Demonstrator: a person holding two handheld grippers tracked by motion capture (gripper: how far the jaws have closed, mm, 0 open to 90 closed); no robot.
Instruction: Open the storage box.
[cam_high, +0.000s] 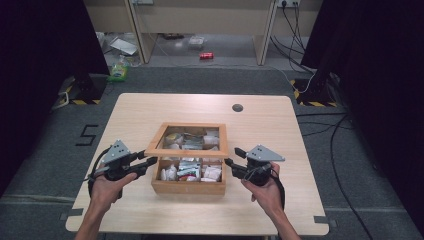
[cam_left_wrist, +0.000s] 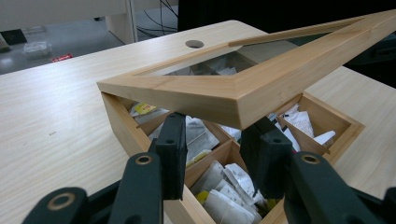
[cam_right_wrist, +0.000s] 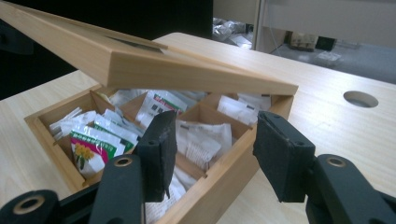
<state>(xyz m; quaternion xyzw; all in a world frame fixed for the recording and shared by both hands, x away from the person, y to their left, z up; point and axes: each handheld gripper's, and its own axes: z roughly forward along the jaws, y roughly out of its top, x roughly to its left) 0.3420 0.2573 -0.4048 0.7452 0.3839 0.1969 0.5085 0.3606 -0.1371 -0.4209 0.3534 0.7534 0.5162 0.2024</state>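
A wooden tea box with several compartments of tea bags stands in the middle of the table. Its glass-windowed lid is raised at the front and tilts up from the back. My left gripper is at the lid's front left corner. In the left gripper view its jaws stand apart under the lid's corner, which lies over the fingertips. My right gripper is at the front right corner. Its open jaws straddle the box's side wall just below the lid.
The light wooden table has a round cable hole behind the box. Bare tabletop lies on both sides of the box. On the floor beyond are a red can, clutter and cables.
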